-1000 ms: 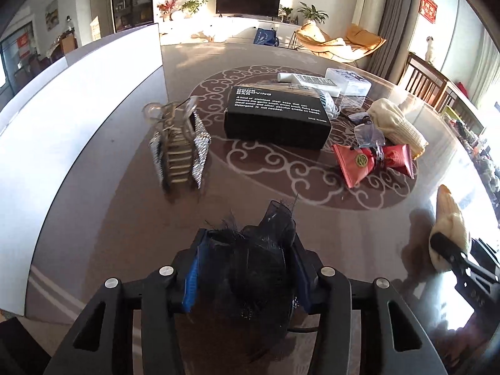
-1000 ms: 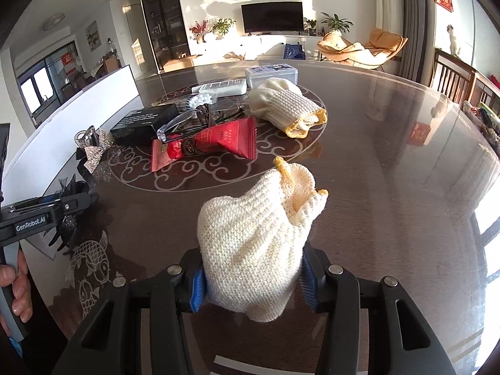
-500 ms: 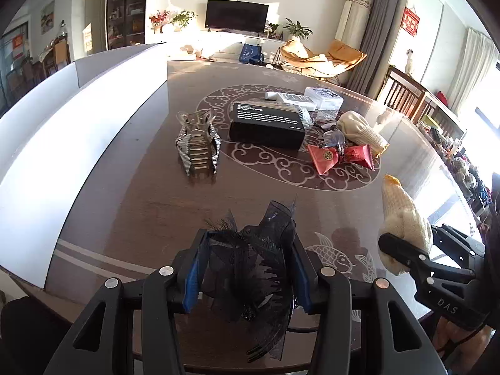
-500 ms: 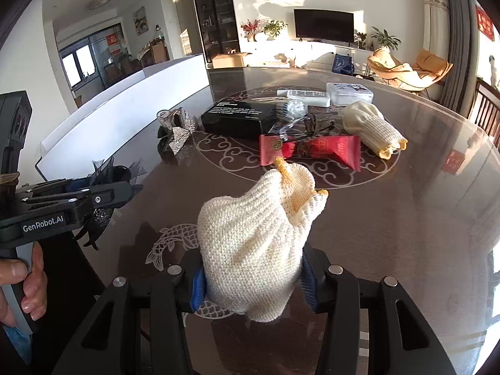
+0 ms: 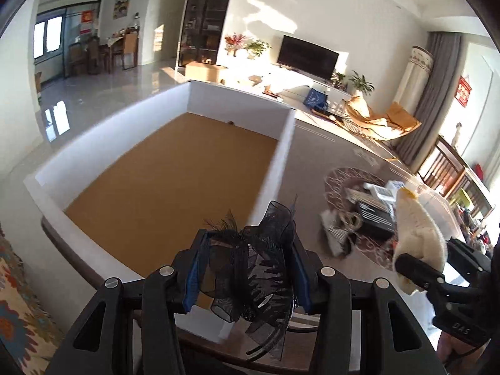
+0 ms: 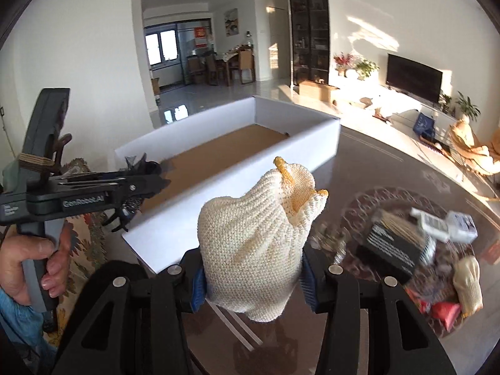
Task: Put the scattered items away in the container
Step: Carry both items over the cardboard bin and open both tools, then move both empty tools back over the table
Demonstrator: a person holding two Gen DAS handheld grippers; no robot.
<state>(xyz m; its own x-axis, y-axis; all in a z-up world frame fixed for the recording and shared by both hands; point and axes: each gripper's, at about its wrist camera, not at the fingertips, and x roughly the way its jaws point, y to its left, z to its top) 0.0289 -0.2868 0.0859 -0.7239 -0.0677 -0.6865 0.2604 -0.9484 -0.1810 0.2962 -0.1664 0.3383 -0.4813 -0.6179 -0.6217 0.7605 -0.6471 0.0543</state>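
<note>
Left wrist view: left gripper point(image 5: 247, 268) clamped on a black mesh hair piece point(image 5: 259, 268), hanging over the near corner of the white container point(image 5: 282, 162). Right gripper point(image 6: 253, 278) clamped on a cream knit glove point(image 6: 256, 243), just outside the container's near wall. Container floor is bare brown as far as visible, so nothing is dropped in yet; both loads are unreleased. Judged progress: early, first two items about to go in. Left on the table point(image 6: 375, 162), well away from the container: black box point(image 6: 390, 247), a second glove point(image 6: 467, 284), red packet point(image 6: 443, 309), white packs point(image 6: 447, 225), plus a blurred silvery item nearer the container's wall. Nothing blocks the container's opening; the grippers are near each other at the same corner, so they could bump.
</note>
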